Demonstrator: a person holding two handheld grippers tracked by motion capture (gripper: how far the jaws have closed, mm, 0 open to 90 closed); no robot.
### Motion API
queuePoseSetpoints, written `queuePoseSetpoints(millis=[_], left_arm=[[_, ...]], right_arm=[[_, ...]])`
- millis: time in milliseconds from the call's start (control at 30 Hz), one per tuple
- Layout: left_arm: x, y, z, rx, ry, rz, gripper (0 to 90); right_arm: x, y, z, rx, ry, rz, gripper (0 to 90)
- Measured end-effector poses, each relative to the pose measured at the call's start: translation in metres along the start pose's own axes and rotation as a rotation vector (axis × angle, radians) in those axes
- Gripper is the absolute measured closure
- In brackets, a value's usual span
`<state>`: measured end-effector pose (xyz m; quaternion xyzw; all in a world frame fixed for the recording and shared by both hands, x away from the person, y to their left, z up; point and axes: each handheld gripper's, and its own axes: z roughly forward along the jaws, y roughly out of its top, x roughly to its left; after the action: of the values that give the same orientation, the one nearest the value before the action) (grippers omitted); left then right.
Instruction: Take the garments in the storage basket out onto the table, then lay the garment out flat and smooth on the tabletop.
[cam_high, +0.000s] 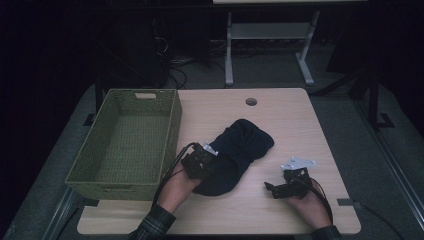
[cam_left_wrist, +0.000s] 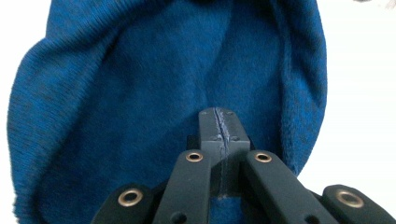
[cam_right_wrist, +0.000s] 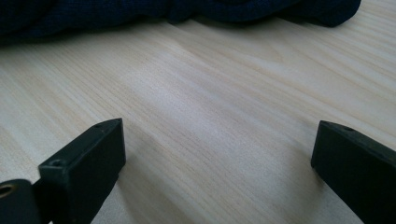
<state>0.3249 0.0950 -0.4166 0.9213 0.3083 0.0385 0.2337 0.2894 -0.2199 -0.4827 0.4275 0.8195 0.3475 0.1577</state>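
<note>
Left claw (cam_left_wrist: 219, 126) pinched shut on blue knit cloth (cam_left_wrist: 140, 93), right claw (cam_right_wrist: 215, 158) wide open, apart from it.

High view is dim, bg near black; tabletop (cam_high: 280, 125) is the one lit patch. Left gripper view has tabletop blown out white w/ glare at both sides. Right gripper view is evenly lit, near jaws slightly soft.

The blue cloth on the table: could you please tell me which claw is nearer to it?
Left. The left claw is shut on the cloth; the right claw rests open on the table beside it, apart.
</note>
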Motion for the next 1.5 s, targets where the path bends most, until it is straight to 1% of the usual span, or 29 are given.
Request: queuePoseSetpoints(millis=[33, 100, 167, 367, 433, 533, 567, 600, 667, 700, 733, 767, 867, 933, 1000, 1033, 1067, 1167, 1233, 1267, 1367, 1467, 1500], left_arm=[[-0.002, -0.001, 0.002, -0.006, -0.001, -0.008, 89.9], [-0.006, -0.003, 0.002, 0.007, 0.0, 0.006, 89.9], [-0.008, -0.006, 0.005, 0.012, 0.003, 0.007, 89.9], [-0.008, -0.014, 0.021, 0.059, -0.013, 0.003, 89.8], [-0.008, -0.015, 0.022, 0.053, -0.012, 0.005, 89.8], [-0.008, -0.016, 0.022, 0.046, -0.018, 0.003, 89.9], [-0.008, -0.016, 0.022, 0.044, -0.015, 0.009, 89.9], [-0.008, -0.016, 0.022, 0.046, -0.016, 0.012, 89.9], [-0.007, -0.016, 0.022, 0.04, -0.019, 0.011, 89.9], [-0.007, -0.016, 0.022, 0.042, -0.021, 0.01, 89.9], [-0.007, -0.016, 0.022, 0.043, -0.021, 0.011, 89.9], [-0.008, -0.016, 0.022, 0.042, -0.018, 0.012, 89.9], [-0.008, -0.017, 0.022, 0.039, -0.015, 0.012, 89.9], [-0.008, -0.017, 0.022, 0.04, -0.017, 0.013, 89.9], [-0.007, -0.017, 0.022, 0.04, -0.022, 0.009, 89.9], [-0.007, -0.016, 0.022, 0.041, -0.023, 0.007, 89.9], [-0.007, -0.016, 0.022, 0.04, -0.023, 0.006, 89.9], [-0.007, -0.017, 0.022, 0.037, -0.024, 0.005, 90.0], [-0.007, -0.017, 0.022, 0.033, -0.021, 0.003, 89.9], [-0.006, -0.017, 0.022, 0.033, -0.018, 0.01, 89.9], [-0.006, -0.018, 0.022, 0.025, -0.024, -0.006, 89.9], [-0.006, -0.017, 0.023, 0.028, -0.026, -0.007, 90.0], [-0.006, -0.017, 0.023, 0.028, -0.026, -0.008, 90.0]], right_arm=[[0.0, 0.0, 0.0, 0.0, 0.0, 0.0, 2.5], [0.0, 0.0, 0.0, 0.0, 0.0, 0.0, 2.5], [0.0, 0.0, 0.0, 0.0, 0.0, 0.0, 2.5], [0.0, 0.0, 0.0, 0.0, 0.001, -0.001, 2.6], [0.0, 0.0, 0.0, 0.0, 0.004, -0.002, 2.9], [0.0, 0.002, -0.001, 0.006, 0.012, -0.01, 6.9], [0.0, 0.003, -0.001, 0.016, 0.013, -0.011, 7.8], [0.0, 0.004, -0.001, 0.012, 0.015, -0.023, 9.3], [0.001, 0.005, -0.003, 0.02, 0.023, -0.026, 15.0], [0.001, 0.006, -0.003, 0.028, 0.024, -0.029, 14.8], [0.0, 0.008, -0.003, 0.023, 0.024, -0.039, 14.9], [0.0, 0.009, -0.005, 0.026, 0.026, -0.026, 15.2], [-0.004, 0.017, -0.008, 0.012, 0.038, -0.024, 15.8], [-0.009, 0.024, -0.01, 0.001, 0.04, -0.023, 19.6], [-0.016, 0.031, -0.011, 0.001, 0.034, -0.015, 22.9], [-0.02, 0.035, -0.011, -0.003, 0.044, -0.006, 25.9], [-0.025, 0.039, -0.011, 0.0, 0.052, 0.01, 30.8], [-0.035, 0.049, -0.012, -0.007, 0.052, 0.021, 37.2], [-0.04, 0.058, -0.013, -0.008, 0.057, 0.028, 43.2], [-0.042, 0.063, -0.013, -0.014, 0.057, 0.017, 46.3], [-0.051, 0.078, -0.011, -0.018, 0.066, 0.005, 49.7], [-0.06, 0.092, -0.005, -0.017, 0.064, 0.007, 51.8], [-0.063, 0.097, -0.003, -0.029, 0.063, 0.013, 53.2]])
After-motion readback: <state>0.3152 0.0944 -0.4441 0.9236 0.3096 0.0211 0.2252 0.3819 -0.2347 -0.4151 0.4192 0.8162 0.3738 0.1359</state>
